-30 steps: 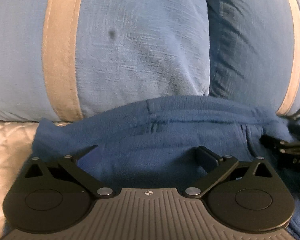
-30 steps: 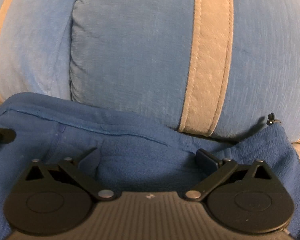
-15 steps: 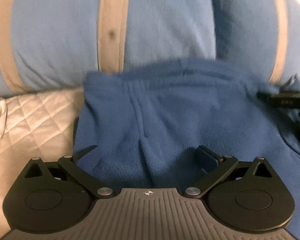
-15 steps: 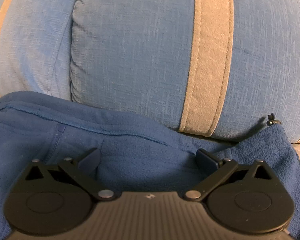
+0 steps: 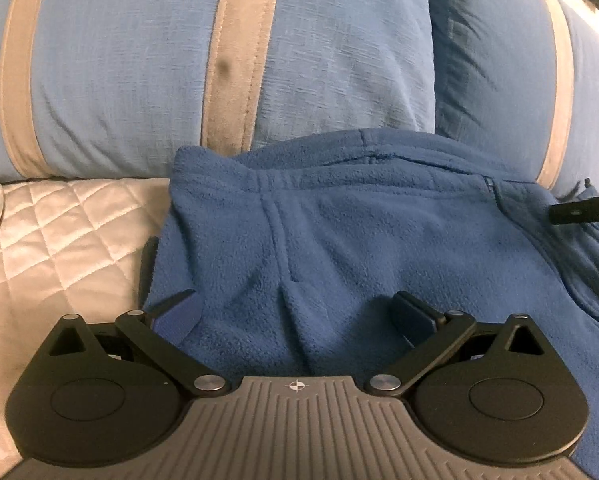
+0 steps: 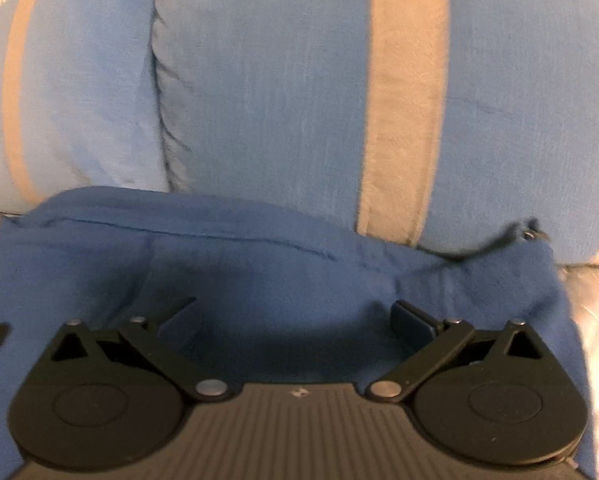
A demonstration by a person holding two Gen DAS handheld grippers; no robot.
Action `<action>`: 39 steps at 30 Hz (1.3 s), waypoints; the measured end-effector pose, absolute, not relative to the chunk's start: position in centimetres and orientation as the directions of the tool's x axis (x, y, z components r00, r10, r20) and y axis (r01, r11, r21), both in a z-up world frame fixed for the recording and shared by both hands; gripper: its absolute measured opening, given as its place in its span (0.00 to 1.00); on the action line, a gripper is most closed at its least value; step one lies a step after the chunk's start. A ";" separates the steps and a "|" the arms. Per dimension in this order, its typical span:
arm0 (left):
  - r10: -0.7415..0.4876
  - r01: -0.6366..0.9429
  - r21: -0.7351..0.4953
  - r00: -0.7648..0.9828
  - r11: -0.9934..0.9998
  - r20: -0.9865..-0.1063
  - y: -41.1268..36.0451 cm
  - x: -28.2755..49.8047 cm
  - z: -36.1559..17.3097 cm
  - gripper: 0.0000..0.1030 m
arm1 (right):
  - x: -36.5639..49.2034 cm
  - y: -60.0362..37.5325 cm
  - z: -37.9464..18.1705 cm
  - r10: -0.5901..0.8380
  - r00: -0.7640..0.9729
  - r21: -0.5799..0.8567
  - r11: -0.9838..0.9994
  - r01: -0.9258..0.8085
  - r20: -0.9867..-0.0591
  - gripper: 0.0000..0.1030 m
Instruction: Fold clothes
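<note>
Fleece [image 5: 359,240] in dark blue lay bunched on the quilted bedcover [image 5: 59,232], pressed against two blue pillows [image 5: 119,72] with grey stripes. Both the left gripper [image 5: 295,312] and the right gripper [image 6: 295,316] hovered over the cloth, fingers spread wide, grasping nothing.

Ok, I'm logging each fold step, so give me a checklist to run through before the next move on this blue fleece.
1. Left gripper open: ok, fingers spread wide over the blue fleece garment.
2. Right gripper open: ok, nothing clamped.
3. Garment lying on the quilted cover: ok.
4. Garment flat: not ok, its far edge rides up against the striped pillows.
5. Zipper pull tucked in: not ok, it shows at the right corner.
6. Layers aligned underneath: cannot tell.
</note>
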State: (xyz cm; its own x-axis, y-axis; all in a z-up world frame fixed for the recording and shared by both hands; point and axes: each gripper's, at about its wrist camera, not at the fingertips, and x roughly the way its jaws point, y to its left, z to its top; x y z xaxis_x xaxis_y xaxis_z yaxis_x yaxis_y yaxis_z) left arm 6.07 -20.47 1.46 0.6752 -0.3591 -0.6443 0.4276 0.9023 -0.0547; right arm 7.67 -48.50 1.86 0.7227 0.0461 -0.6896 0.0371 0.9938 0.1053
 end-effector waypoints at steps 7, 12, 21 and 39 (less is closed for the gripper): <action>-0.360 0.426 -0.055 0.681 0.903 -0.638 -20.5 5.9 1.4 1.00 | 2.5 -51.5 4.2 0.156 0.704 0.211 0.978 -0.009 -0.693 1.00; -0.358 0.425 -0.051 0.684 0.904 -0.636 -20.7 6.0 1.3 1.00 | 1.2 -52.7 -0.4 0.100 0.714 0.166 0.986 0.023 -0.693 0.99; -0.329 0.418 -0.008 0.702 0.908 -0.632 -21.4 5.6 1.4 1.00 | 1.4 -51.7 -2.4 0.062 0.771 0.136 0.990 0.033 -0.634 1.00; -0.038 0.239 0.245 0.785 0.940 -0.618 -23.1 2.1 6.7 1.00 | -3.4 -54.9 -0.3 -0.185 0.744 -0.004 0.971 0.238 -0.643 1.00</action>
